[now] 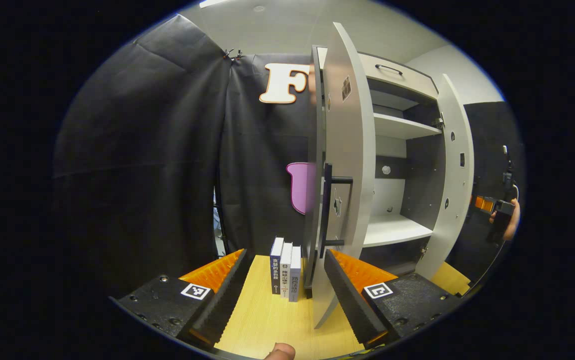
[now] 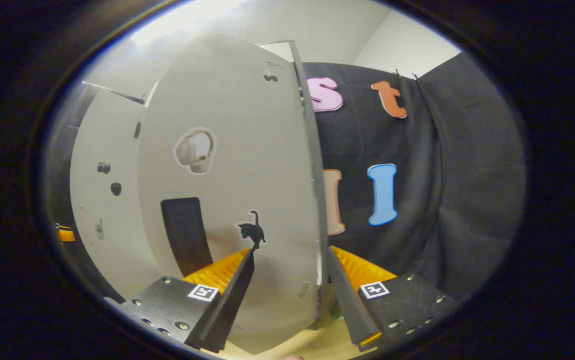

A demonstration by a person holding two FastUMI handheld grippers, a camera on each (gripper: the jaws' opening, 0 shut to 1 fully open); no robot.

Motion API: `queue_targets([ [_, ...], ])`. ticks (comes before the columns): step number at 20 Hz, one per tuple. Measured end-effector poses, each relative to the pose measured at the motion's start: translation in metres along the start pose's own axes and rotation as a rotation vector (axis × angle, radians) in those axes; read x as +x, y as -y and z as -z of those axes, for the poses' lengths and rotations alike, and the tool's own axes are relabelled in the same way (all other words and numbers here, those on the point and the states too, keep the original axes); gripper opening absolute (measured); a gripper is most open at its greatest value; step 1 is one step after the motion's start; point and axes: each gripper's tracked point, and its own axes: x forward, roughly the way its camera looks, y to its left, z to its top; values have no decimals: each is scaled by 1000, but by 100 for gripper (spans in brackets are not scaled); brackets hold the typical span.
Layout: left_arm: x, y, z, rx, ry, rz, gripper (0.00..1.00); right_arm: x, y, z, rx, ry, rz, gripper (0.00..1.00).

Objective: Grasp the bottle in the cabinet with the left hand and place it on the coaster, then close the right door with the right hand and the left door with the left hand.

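Left gripper (image 1: pixel 283 285): fingers spread, level, straddling the left door (image 1: pixel 345 165) edge near its black bar handle (image 1: pixel 328 210); ridged finger pads. Right gripper (image 2: pixel 287 290): fingers apart around the right door (image 2: pixel 227 190) edge. Doors: smooth pale panels with stickers. Cabinet (image 1: pixel 402 130): white shelves. Three upright books (image 1: pixel 285 270) on wood-grain table (image 1: pixel 272 320). Bottle's place: cannot tell.

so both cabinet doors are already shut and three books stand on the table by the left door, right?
Not quite: the doors are open, not shut. In the left gripper view the left door and right door both swing outward, baring the white shelves inside. The three books do stand upright on the wooden table beside the left door.
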Motion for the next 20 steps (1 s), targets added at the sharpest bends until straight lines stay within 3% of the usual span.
queue_targets([
  [4,10,-17,3,-26,-6,-19,96,3,3,5,35,-12,38,96],
  [10,29,-36,-1,-92,-12,-27,96,-15,-1,12,21,-22,16,93],
  [12,37,-31,-11,-90,8,-23,92,-29,-5,11,33,-24,7,93],
  [13,42,-30,-17,-82,16,-20,96,-37,-6,10,27,-24,5,93],
  [14,46,-28,-20,-69,17,-16,92,-47,-6,9,17,-22,4,93],
  [15,49,-26,-24,-57,19,-19,96,-56,-8,7,10,-20,0,93],
  [16,51,-23,-26,-51,20,-23,92,-67,-13,6,8,-22,-16,93],
  [17,55,-17,-28,-45,20,-15,96,-78,-17,3,12,-21,-24,93],
  [20,62,4,-34,-28,21,16,92,-112,-28,-3,-10,-11,-51,93],
])
